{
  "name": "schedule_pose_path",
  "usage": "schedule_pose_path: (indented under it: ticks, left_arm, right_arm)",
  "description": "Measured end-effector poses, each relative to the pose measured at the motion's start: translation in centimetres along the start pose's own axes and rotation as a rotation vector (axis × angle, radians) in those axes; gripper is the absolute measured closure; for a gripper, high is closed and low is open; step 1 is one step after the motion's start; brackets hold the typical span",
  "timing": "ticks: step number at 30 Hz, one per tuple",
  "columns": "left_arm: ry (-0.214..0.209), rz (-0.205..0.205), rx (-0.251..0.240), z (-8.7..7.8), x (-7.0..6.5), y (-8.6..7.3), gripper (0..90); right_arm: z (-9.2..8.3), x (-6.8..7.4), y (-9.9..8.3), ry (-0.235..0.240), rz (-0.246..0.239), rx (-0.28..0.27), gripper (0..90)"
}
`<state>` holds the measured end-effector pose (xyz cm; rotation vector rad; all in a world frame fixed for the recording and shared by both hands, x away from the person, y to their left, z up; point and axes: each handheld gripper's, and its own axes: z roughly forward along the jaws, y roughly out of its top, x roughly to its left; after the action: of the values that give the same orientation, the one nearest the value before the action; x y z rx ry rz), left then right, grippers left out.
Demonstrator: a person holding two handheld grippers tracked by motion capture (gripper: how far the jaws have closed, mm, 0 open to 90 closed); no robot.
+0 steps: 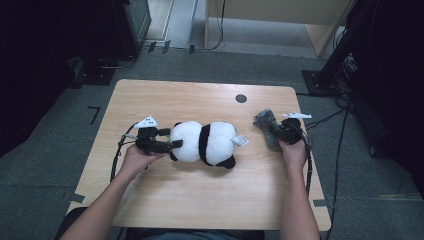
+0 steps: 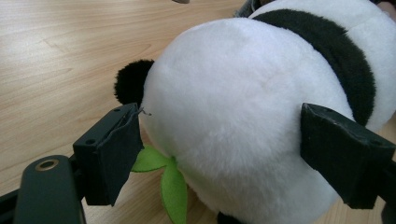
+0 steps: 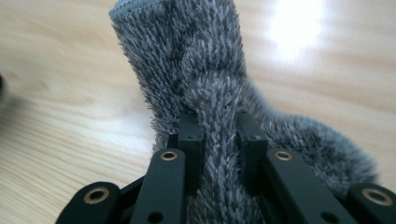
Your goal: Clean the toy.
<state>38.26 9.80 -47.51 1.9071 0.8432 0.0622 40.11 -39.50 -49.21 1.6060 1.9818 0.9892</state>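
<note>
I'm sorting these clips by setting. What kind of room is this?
Probably a lab or office workroom: a plain wooden table on grey carpet, with cables and dark equipment stands around it.

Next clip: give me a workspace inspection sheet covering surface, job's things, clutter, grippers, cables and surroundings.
Surface: wooden table, with a dark round hole near the far edge.
Job's things: plush panda lying at the middle, a white tag at one end, green felt leaves under it; grey furry cloth to its right.
Clutter: nothing seen.
Grippers: left gripper open, jaws either side of the panda's white end; right gripper shut on the grey furry cloth.
Cables: one black cable trails from the left gripper, another from the right.
Surroundings: grey carpet, dark equipment stands.
</note>
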Motion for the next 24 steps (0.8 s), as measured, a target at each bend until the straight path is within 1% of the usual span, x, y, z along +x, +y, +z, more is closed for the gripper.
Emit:
schedule_pose_path:
  ticks: [2, 5, 7, 9, 10, 11, 13, 15, 16, 17, 21, 22, 23, 24]
  left_arm:
    - [0.0, 0.008, 0.0, -0.1, -0.1, 0.1, 15.1]
    - [0.004, 0.013, 0.009, -0.6, -0.3, 0.5, 18.0]
    - [0.0, 0.021, -0.01, -1.1, -0.6, 0.7, 22.9]
    - [-0.015, 0.028, -0.025, -1.3, -1.0, 0.9, 23.0]
    - [-0.015, 0.029, -0.02, -1.1, -1.2, 0.8, 21.4]
    - [-0.012, 0.027, 0.0, -0.8, -1.3, 0.8, 18.1]
    - [0.01, 0.029, 0.04, 0.1, -1.4, 0.5, 14.8]
    - [0.004, 0.007, 0.05, 0.8, -1.2, 0.3, 7.1]
    - [0.011, -0.007, 0.051, 1.0, -1.1, 0.3, 3.7]
    - [0.008, -0.015, 0.047, 1.1, -1.0, 0.2, 0.9]
    - [-0.033, -0.019, 0.061, 1.6, -0.8, -0.2, 1.6]
    - [-0.055, -0.027, 0.067, 1.6, -0.7, -0.3, 5.8]
    - [-0.059, -0.038, 0.07, 1.6, -0.7, -0.3, 10.7]
    - [-0.054, -0.04, 0.07, 1.5, -0.8, -0.3, 13.3]
  right_arm:
    - [-0.7, 0.5, 0.7, 0.012, 0.003, -0.014, 76.8]
    - [-1.5, 1.6, 1.8, 0.023, -0.019, -0.03, 76.7]
    - [-1.9, 2.3, 2.2, 0.022, -0.038, -0.037, 76.6]
    - [-2.5, 3.3, 3.0, 0.026, -0.059, -0.051, 76.6]
    - [-2.8, 3.7, 3.4, 0.034, -0.07, -0.06, 76.6]
    - [-3.2, 4.2, 3.8, 0.042, -0.076, -0.071, 76.6]
    - [-3.8, 5.3, 4.6, 0.065, -0.092, -0.09, 76.6]
    - [-4.2, 6.5, 5.4, 0.089, -0.116, -0.105, 76.5]
    - [-4.3, 7.0, 5.8, 0.104, -0.129, -0.109, 76.4]
    - [-4.4, 7.7, 6.1, 0.12, -0.139, -0.112, 76.4]
    - [-4.7, 10.2, 7.3, 0.171, -0.198, -0.125, 76.2]
    - [-4.7, 10.7, 7.5, 0.182, -0.211, -0.128, 76.1]
    - [-4.8, 11.3, 7.7, 0.2, -0.221, -0.13, 76.2]
    - [-4.8, 11.9, 8.0, 0.219, -0.231, -0.132, 76.1]
